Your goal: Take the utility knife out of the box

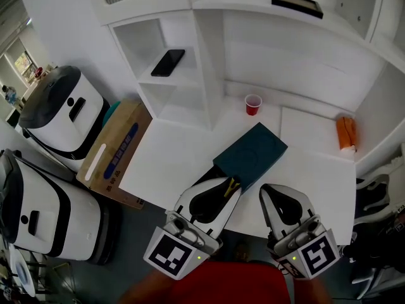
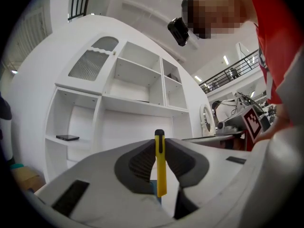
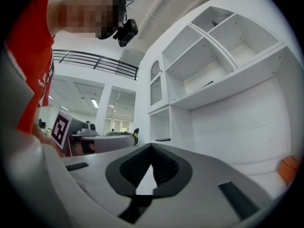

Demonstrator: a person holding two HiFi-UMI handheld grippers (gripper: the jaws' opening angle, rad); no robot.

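Note:
A yellow utility knife (image 2: 160, 167) with a black tip stands upright between the pads of my left gripper (image 2: 160, 148), which is shut on it. From the head view, the left gripper (image 1: 229, 190) holds the knife (image 1: 232, 184) just at the near corner of a dark teal box (image 1: 250, 155) lying flat on the white table (image 1: 171, 163). My right gripper (image 1: 268, 190) hovers beside it to the right, near the table's front edge. Its jaws (image 3: 152, 148) meet at the tips with nothing between them.
A red cup (image 1: 253, 104) stands behind the box by the white shelving. An orange object (image 1: 345, 132) lies at the far right and a black phone (image 1: 168, 62) on a shelf. A cardboard box (image 1: 117, 154) and white machines (image 1: 63, 116) stand left of the table.

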